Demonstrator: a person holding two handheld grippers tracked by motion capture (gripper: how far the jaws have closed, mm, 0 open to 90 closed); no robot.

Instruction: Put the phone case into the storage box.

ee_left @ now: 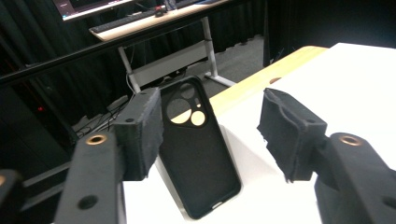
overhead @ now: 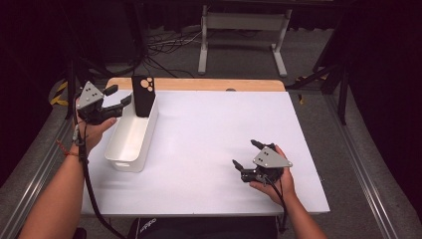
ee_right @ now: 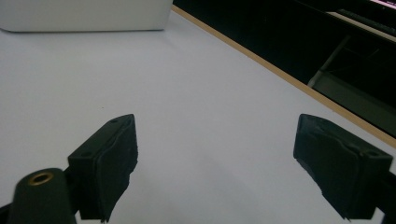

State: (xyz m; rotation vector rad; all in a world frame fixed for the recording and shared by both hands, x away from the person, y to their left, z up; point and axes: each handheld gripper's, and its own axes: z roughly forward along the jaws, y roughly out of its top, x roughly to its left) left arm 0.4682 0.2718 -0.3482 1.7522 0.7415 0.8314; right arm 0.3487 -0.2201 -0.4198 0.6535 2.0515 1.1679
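Phone case (overhead: 143,96) leans upright in the far-left bin (overhead: 130,141); left gripper (overhead: 118,98) beside it, released; right gripper (overhead: 245,155) rests near-right, spread empty.

phone case (overhead: 143,95) upright inside bin (overhead: 130,144)

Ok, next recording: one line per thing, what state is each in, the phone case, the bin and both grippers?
Phone case: upright in the bin's far end, leaning on its wall, camera cutouts at the top, free of the fingers.
White bin: upright on the table, open-topped.
Left gripper: open beside the case, fingers off it.
Right gripper: open, nothing between its fingers, low over the table.
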